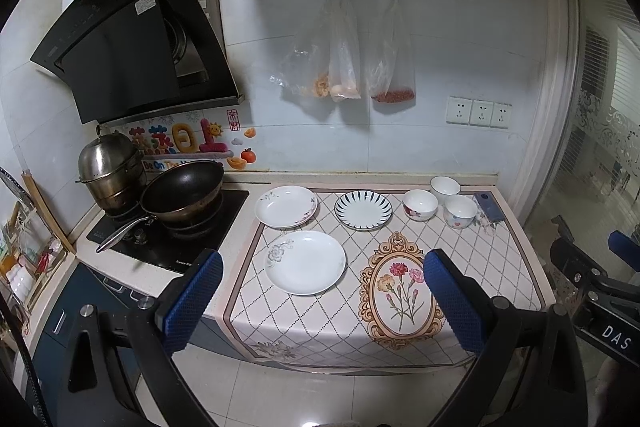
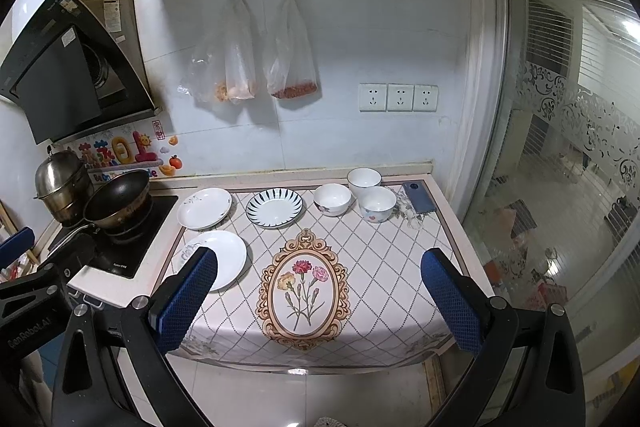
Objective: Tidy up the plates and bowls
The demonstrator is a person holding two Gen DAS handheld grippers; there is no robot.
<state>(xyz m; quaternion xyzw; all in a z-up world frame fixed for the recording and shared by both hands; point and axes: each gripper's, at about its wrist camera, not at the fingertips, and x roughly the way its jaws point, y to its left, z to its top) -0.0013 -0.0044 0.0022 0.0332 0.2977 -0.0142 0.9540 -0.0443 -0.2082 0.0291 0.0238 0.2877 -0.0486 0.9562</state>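
Three plates, a floral plate [image 1: 286, 206], a blue-striped plate [image 1: 363, 209] and a white plate [image 1: 305, 262], lie left of three bowls [image 1: 420, 204] on the patterned mat [image 1: 460, 239]. Left gripper [image 1: 323, 301] and right gripper [image 2: 319, 299] hang spread and empty. The glazed, breakable ware looks slippery; rims offer the likeliest hold.

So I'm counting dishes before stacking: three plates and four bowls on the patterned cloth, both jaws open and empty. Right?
Not quite: there are three bowls, not four, as the right wrist view shows: one, another and a third. The three plates on the cloth and the open, empty jaws stand as you said.
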